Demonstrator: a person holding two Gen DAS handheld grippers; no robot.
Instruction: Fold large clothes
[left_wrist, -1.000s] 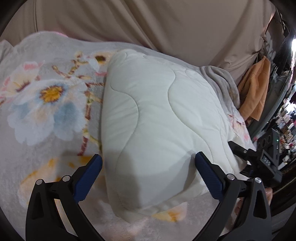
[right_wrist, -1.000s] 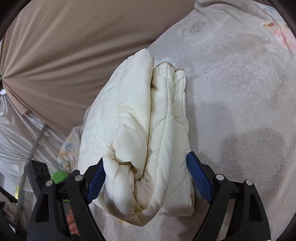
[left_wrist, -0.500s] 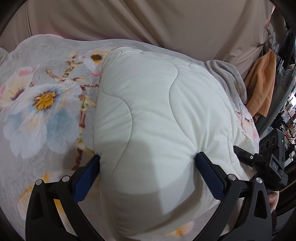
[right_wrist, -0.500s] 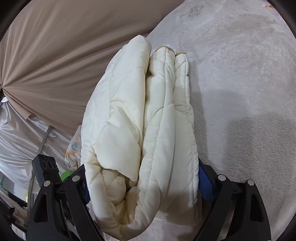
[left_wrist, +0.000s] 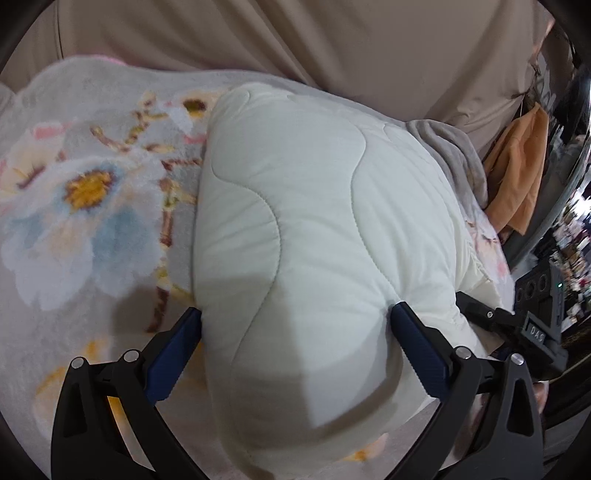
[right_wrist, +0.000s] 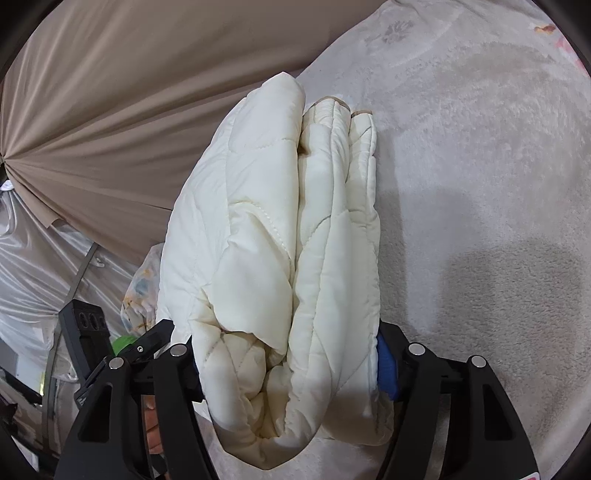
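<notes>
Lying under everything, the floral fleece blanket (left_wrist: 85, 206) carries the cream quilted garment (left_wrist: 317, 236), folded into a thick bundle. It looks light, puffy and springy, likely to spring open unless pinched across all layers. Left gripper (left_wrist: 295, 332) and right gripper (right_wrist: 288, 354) each hold an end, jaws wide around its bulk.

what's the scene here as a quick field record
garment: folded cream quilted jacket, thick stacked layers
surface: fleece floral blanket
left hand-held gripper: wide, pads against both sides of the bundle
right hand-held gripper: wide, layered edge fills the gap
backdrop: beige curtain
side item: orange cloth hanging at right
</notes>
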